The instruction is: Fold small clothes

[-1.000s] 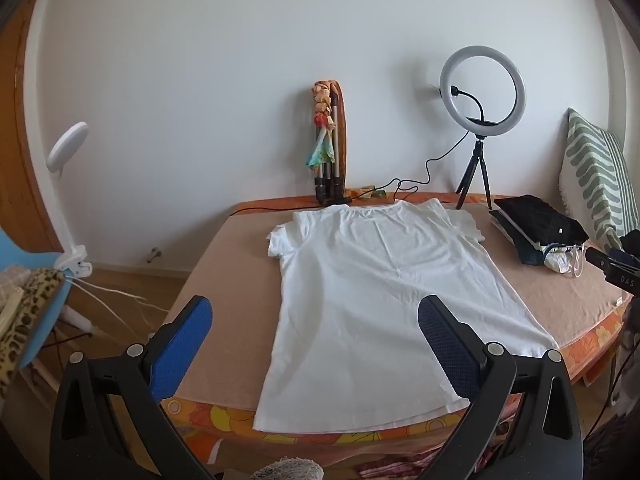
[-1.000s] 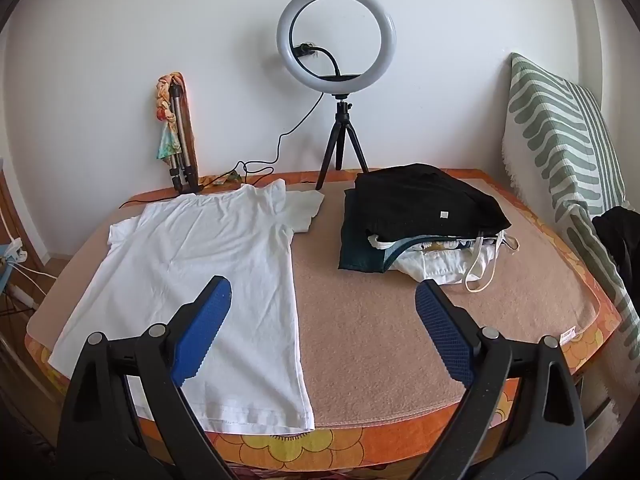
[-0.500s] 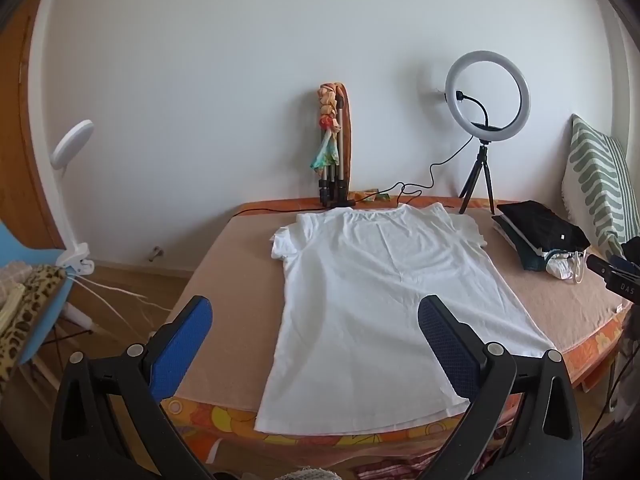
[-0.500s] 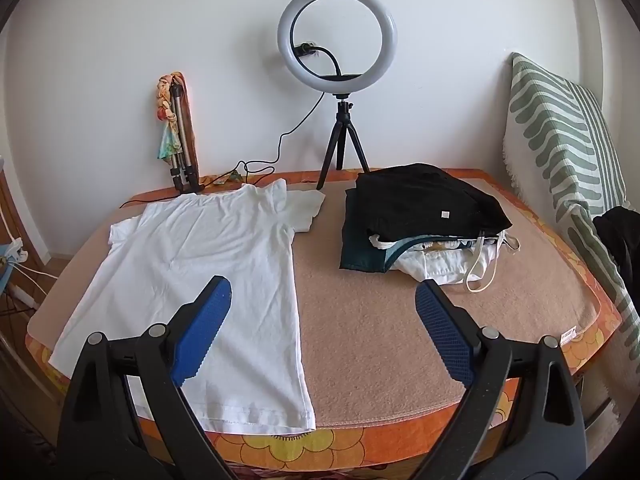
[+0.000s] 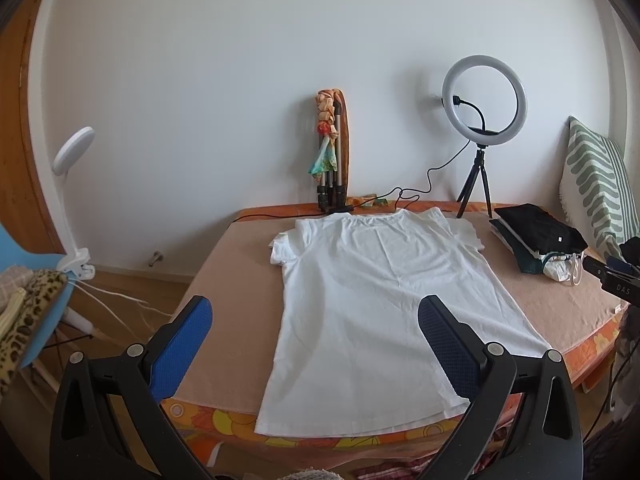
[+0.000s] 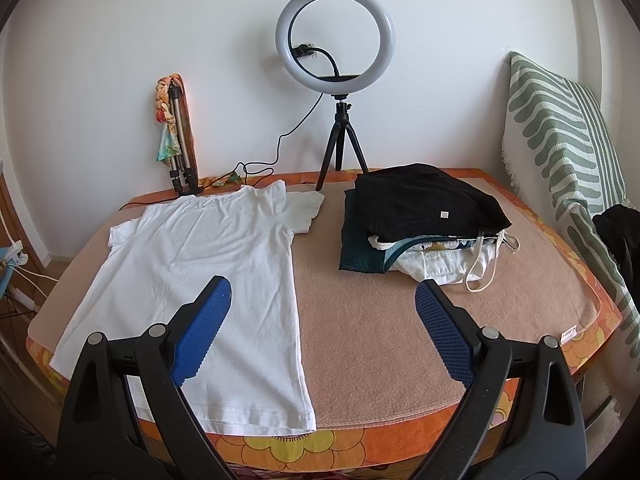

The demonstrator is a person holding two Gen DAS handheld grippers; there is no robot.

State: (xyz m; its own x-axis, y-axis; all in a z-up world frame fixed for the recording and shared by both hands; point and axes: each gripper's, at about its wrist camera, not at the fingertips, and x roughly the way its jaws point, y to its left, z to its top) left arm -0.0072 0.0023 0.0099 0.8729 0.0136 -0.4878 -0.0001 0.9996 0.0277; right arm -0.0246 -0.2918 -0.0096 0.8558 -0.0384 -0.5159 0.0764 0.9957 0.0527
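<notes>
A white T-shirt (image 5: 380,304) lies flat on the pinkish cloth-covered table (image 5: 236,280), collar toward the wall, hem at the near edge. It also shows in the right wrist view (image 6: 200,264). My left gripper (image 5: 316,316) is open and empty, held above the near edge in front of the shirt's hem. My right gripper (image 6: 323,300) is open and empty, above the shirt's right side edge and the bare table. A stack of folded clothes (image 6: 420,220) with a black piece on top sits at the right; it shows in the left wrist view (image 5: 540,240) too.
A ring light on a tripod (image 6: 336,80) and a folded tripod with a scarf (image 6: 176,136) stand at the wall with cables. A striped green pillow (image 6: 568,160) leans at the right. A blue chair with leopard cloth (image 5: 28,312) and a clamp lamp (image 5: 72,160) stand left.
The left gripper has drawn back and risen slightly, so the table looks farther away. The right gripper has barely moved. The shirt has not moved.
</notes>
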